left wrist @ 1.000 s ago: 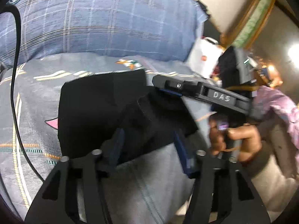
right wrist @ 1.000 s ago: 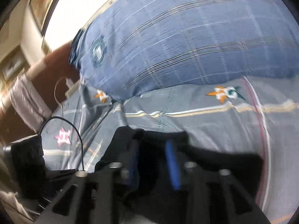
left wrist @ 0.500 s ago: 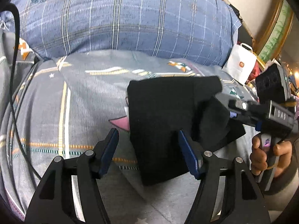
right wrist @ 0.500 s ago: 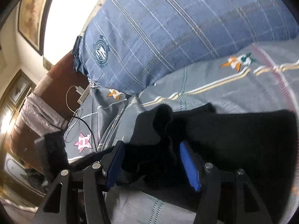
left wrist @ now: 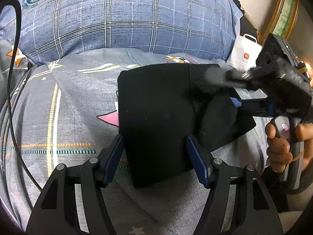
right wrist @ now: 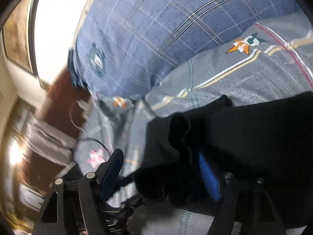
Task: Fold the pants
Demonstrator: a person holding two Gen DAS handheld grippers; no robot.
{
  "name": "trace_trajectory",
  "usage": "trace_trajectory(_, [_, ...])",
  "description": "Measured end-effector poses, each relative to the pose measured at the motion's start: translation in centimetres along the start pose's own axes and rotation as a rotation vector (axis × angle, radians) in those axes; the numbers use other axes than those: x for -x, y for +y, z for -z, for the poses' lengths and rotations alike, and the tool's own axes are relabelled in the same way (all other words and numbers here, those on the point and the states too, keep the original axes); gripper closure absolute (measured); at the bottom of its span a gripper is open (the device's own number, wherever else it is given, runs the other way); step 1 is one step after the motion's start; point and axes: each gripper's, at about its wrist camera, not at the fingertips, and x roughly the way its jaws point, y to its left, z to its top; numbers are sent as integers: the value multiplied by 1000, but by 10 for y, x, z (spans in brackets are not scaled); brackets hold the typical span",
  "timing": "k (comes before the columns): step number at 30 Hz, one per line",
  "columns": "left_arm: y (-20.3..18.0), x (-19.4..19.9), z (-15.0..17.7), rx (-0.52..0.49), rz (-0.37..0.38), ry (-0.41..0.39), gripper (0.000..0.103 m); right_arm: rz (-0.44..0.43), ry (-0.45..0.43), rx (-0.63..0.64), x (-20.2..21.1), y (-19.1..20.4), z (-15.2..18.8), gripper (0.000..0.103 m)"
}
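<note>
Black pants point(left wrist: 156, 113) laid folded on grey bedsheet point(left wrist: 58, 101), below plaid pillow point(left wrist: 127, 15). Left gripper point(left wrist: 154, 152) spread, near edge straddled. Right gripper point(right wrist: 162, 168) opening, bunched right end loosely between jaws.

Your pants point(left wrist: 156, 117) are plain black, lying on the grey bedsheet point(left wrist: 68, 101), which carries white and dashed yellow stripes, orange and green dashes, and a pink star point(left wrist: 110, 118) at the pants' left edge. Beyond the pants sits your blue pillow point(left wrist: 127, 15), checked with white and dark lines and bearing a round teal emblem. To their right, the paper bag point(left wrist: 244, 52) is white with an orange logo.
</note>
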Motion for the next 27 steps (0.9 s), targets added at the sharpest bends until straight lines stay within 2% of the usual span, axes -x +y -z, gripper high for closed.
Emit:
trace_trajectory(3, [4, 0, 2, 20, 12, 10, 37, 107, 18, 50, -8, 2, 6, 65])
trace_trajectory(4, [6, 2, 2, 30, 19, 11, 37, 122, 7, 69, -7, 3, 8, 73])
trace_trajectory(7, [13, 4, 3, 62, 33, 16, 37, 135, -18, 137, 3, 9, 19, 84])
trace_trajectory(13, [1, 12, -9, 48, 42, -3, 37, 51, -93, 182, 24, 29, 21, 89])
trace_trajectory(18, [-16, 25, -39, 41, 103, -52, 37, 59, -181, 219, 59, 36, 14, 90])
trace_trajectory(22, [-31, 15, -62, 46, 149, -54, 36, 122, -264, 189, 96, 15, 11, 90])
trace_trajectory(27, [-66, -23, -72, 5, 191, 26, 36, 239, -313, 132, 124, -24, 11, 92])
